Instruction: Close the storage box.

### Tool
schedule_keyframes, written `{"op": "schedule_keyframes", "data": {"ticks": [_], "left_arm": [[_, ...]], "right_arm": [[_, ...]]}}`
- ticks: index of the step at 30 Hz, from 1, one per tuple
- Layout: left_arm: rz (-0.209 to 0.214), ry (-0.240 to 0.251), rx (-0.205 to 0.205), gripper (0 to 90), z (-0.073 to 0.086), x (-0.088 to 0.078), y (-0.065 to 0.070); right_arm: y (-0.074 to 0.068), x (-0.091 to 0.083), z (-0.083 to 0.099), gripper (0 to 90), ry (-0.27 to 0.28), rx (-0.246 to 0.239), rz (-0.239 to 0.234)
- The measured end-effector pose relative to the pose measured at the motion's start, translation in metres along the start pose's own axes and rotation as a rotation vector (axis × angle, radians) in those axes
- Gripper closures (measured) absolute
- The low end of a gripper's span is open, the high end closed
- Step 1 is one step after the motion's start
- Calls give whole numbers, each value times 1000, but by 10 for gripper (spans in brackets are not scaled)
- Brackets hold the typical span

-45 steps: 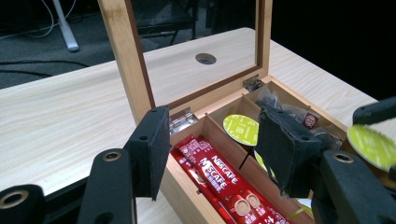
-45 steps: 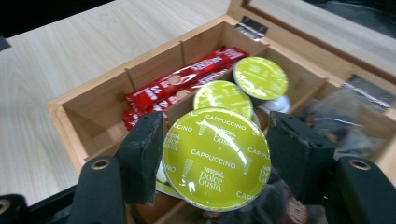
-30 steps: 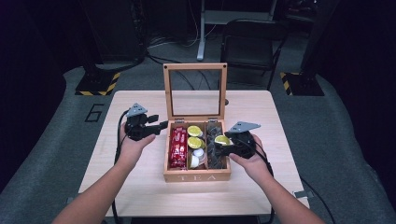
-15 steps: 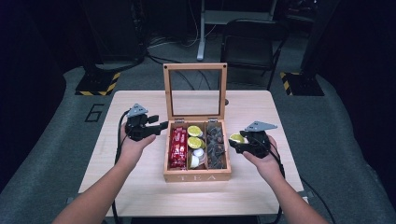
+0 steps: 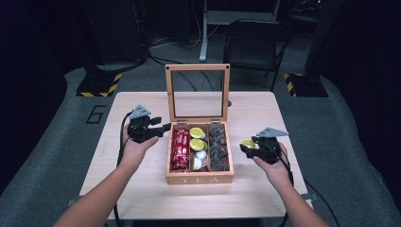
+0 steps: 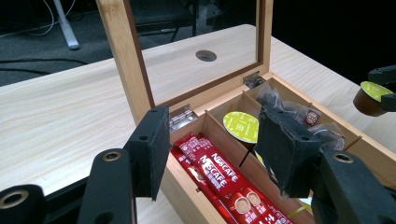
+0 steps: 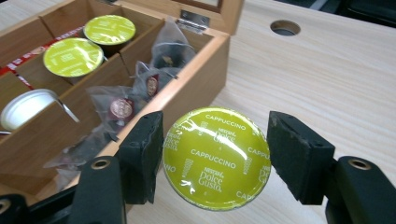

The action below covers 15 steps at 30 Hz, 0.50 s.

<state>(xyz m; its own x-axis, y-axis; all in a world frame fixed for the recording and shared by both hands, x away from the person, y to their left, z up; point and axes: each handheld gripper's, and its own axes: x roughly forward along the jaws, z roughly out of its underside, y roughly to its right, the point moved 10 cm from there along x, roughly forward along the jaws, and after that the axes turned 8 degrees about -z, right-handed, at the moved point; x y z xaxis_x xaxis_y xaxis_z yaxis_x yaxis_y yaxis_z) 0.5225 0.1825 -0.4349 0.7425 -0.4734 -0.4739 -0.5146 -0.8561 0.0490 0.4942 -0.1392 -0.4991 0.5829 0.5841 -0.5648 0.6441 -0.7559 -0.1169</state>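
Right gripper (image 7: 215,158) jaws clamp green capsule (image 7: 217,157); left gripper (image 6: 219,149) jaws gape

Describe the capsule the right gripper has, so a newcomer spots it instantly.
Start at the open wooden tea box mid-table. Just right of it, off its tea-bag side, the right gripper is shut on one coffee capsule above the bare tabletop. Like the capsules in the box it has a lime-green foil lid, printed Cappuccino, but it alone is outside the box.
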Motion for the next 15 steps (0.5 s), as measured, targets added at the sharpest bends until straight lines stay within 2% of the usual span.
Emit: {"op": "schedule_keyframes", "data": {"ticks": [4,11,15], "left_arm": [[-3,4,-1,444,0,0,0],[1,-3,4,444,1,0,1],[2,-5,-1,444,2,1,1]], "right_arm": [[6,-1,7,369,-4,17,15],[18,-2,21,369,-30,7,59],[22,-2,29,369,-39,32,71]]}}
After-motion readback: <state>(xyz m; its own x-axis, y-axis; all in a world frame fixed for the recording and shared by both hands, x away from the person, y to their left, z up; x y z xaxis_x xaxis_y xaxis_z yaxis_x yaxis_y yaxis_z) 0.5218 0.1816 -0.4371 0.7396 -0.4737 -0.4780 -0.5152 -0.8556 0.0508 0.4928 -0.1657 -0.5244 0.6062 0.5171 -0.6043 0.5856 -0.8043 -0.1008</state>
